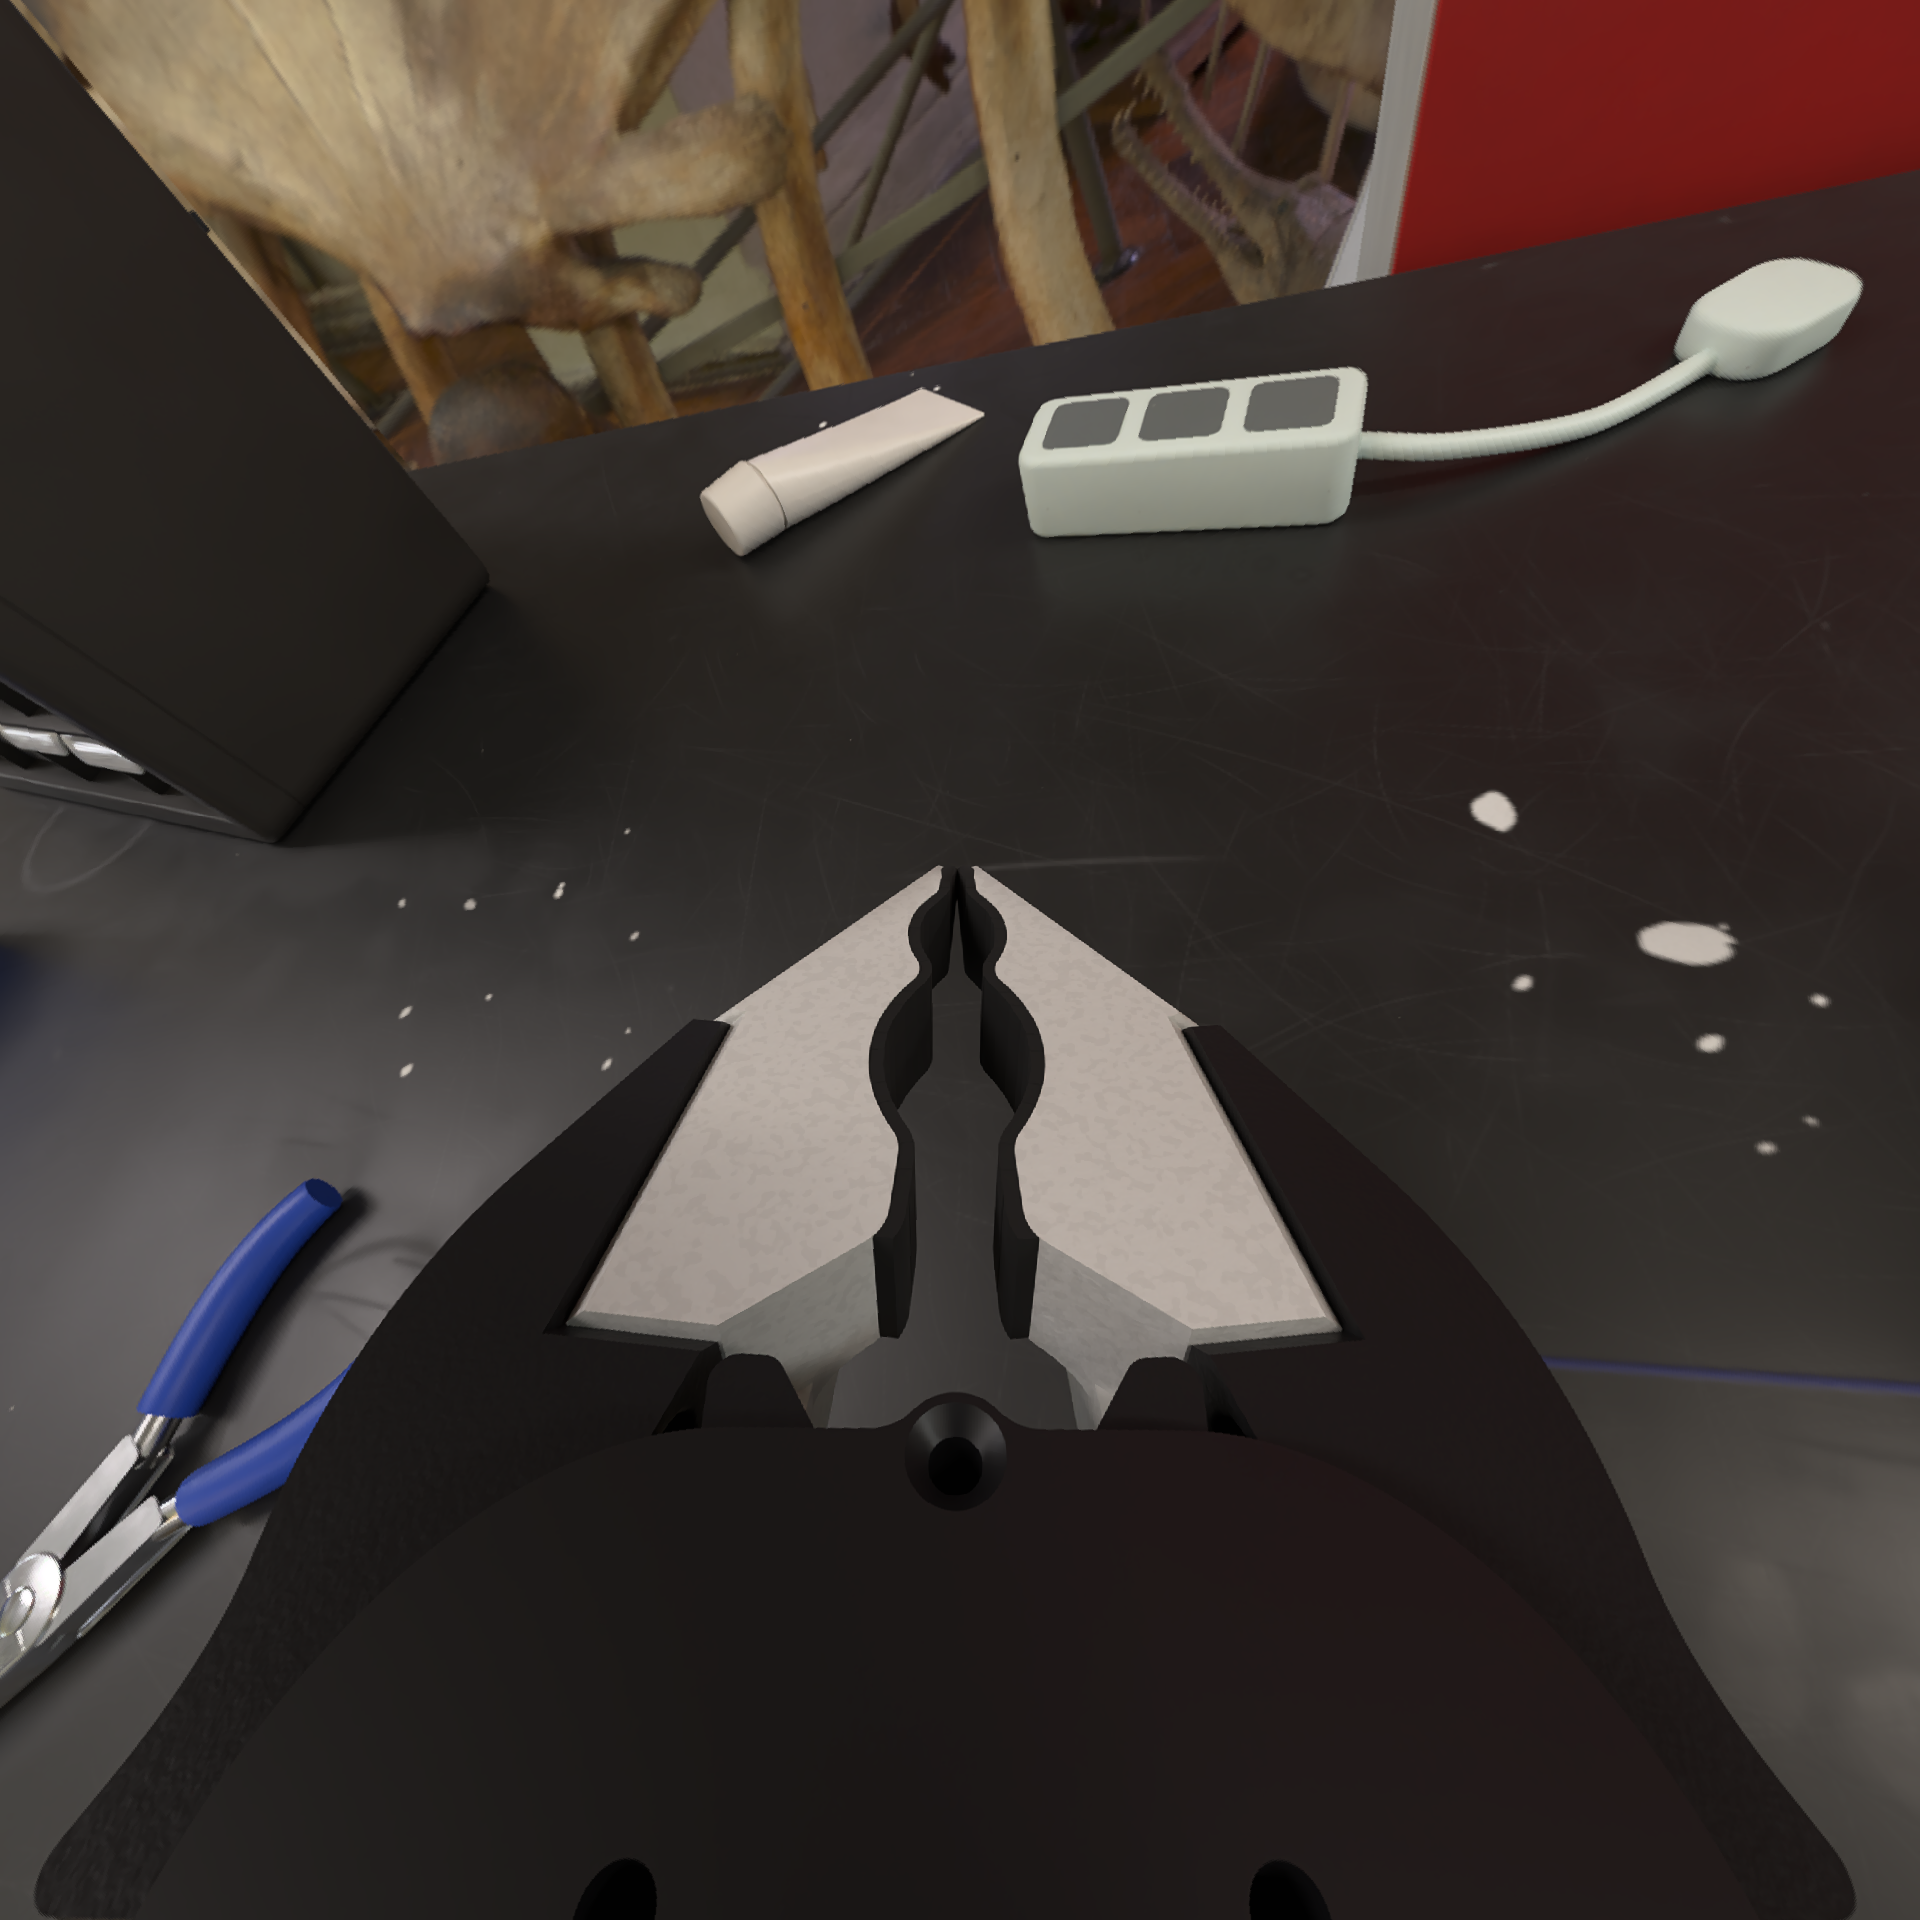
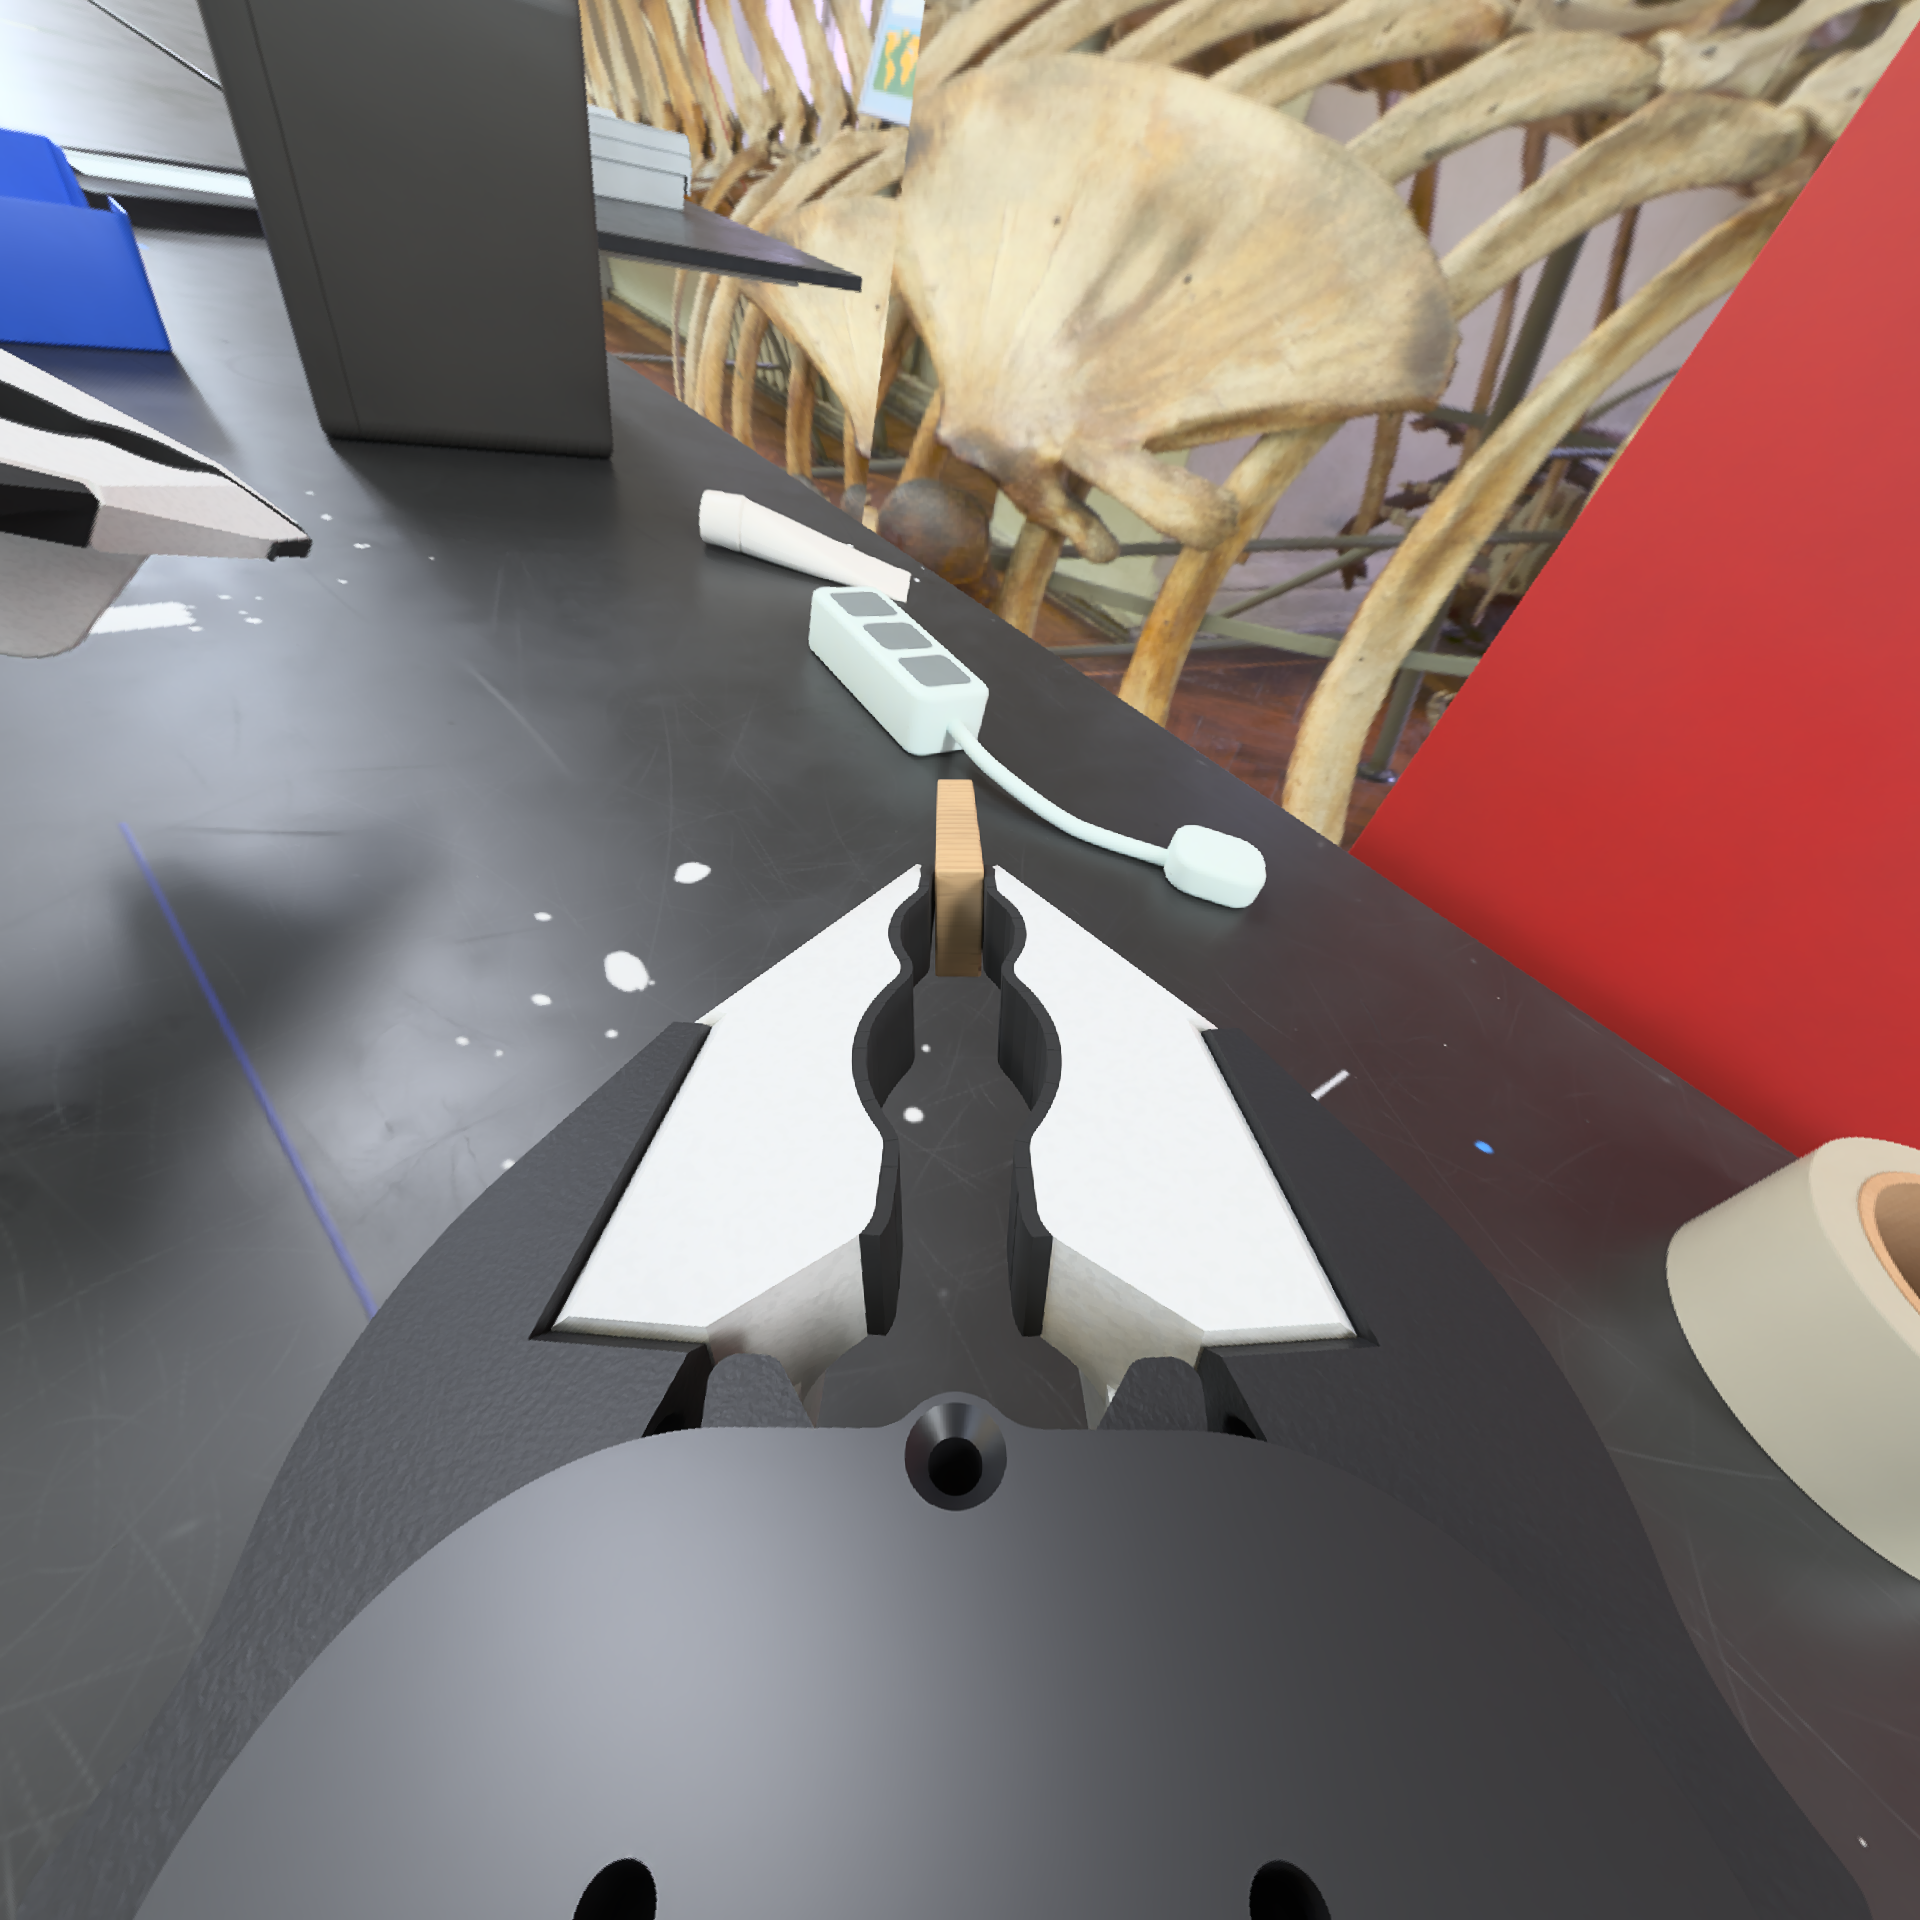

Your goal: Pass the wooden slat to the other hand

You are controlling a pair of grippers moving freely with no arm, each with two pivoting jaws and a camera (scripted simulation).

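Wooden slat (image 2: 957, 894) pinched in right gripper (image 2: 957, 883)

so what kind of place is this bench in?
Likely a workbench set in a museum-type hall. A dark scratched tabletop with white paint specks holds blue-handled pliers, a white power strip and a tape roll, while large mounted skeleton bones stand right behind it.

Two grippers (image 1: 956, 883) (image 2: 956, 883), one wooden slat (image 2: 957, 894), one power strip (image 1: 1195, 452), one tube (image 1: 831, 468), one pliers (image 1: 156, 1434), one tape roll (image 2: 1797, 1320).
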